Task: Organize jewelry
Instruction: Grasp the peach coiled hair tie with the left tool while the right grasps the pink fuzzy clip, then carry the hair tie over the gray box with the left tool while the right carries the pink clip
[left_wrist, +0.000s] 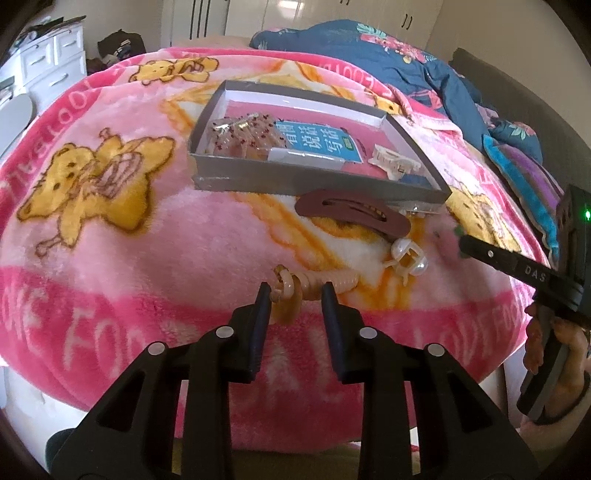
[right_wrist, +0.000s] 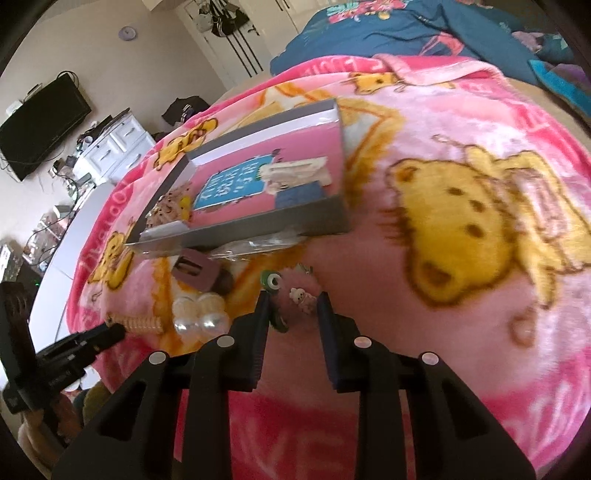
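Beige spiral hair tie (left_wrist: 314, 286) clamped between the left tongs (left_wrist: 295, 291)

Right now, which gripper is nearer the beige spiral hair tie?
Left. The left gripper has the spiral hair tie between its jaws; the right gripper is farther right, beyond the pearl clip, at a green charm.
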